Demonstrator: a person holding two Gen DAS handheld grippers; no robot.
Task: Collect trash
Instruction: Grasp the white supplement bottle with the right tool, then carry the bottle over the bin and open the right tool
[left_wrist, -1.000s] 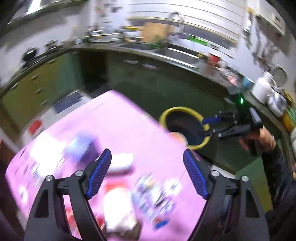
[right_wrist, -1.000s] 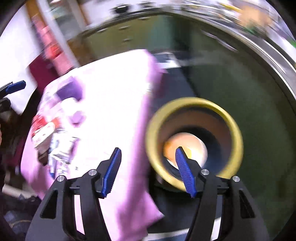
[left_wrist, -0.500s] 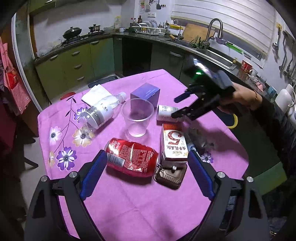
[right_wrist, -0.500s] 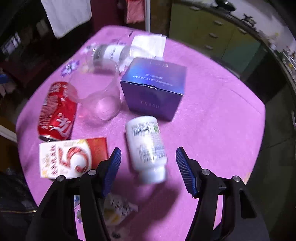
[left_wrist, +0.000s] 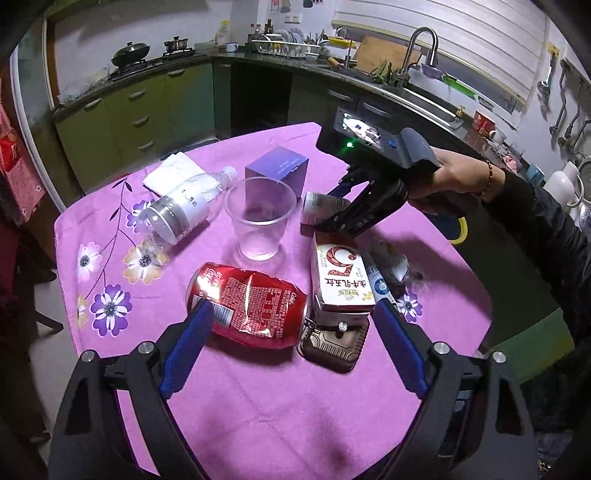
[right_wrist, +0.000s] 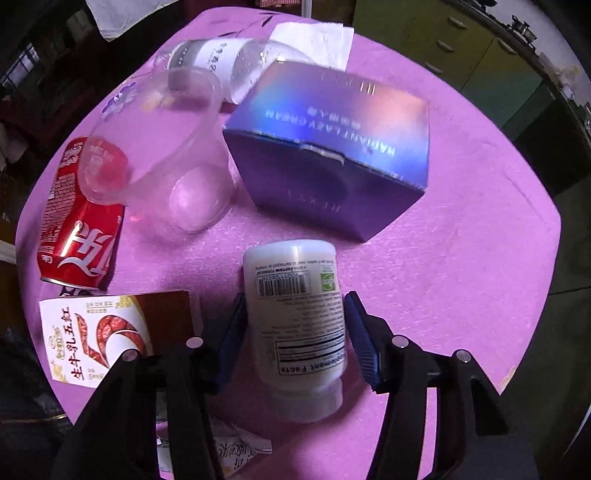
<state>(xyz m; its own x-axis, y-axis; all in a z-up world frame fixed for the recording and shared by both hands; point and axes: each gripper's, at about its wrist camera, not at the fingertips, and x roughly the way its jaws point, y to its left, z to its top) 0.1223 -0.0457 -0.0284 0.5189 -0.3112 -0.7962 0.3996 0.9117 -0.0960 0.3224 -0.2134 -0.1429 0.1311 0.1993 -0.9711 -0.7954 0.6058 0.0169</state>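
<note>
From the left wrist, the left gripper (left_wrist: 293, 345) is hanging wide open over the pink tablecloth (left_wrist: 258, 406), nothing between its blue pads, with the crushed red can (left_wrist: 247, 308) and a milk carton (left_wrist: 341, 277) lying just ahead. Beyond them a clear plastic cup (left_wrist: 258, 221) is standing upright, a water bottle (left_wrist: 184, 208) is lying on its side, and a purple box (left_wrist: 277, 171) is sitting behind.

From the right wrist, the right gripper (right_wrist: 293, 338) is pointing steeply down, its jaws having just been closing around the white supplement bottle (right_wrist: 299, 325) lying on the cloth. The pads are sitting right at its sides; whether they are pressing yet I cannot tell.
</note>
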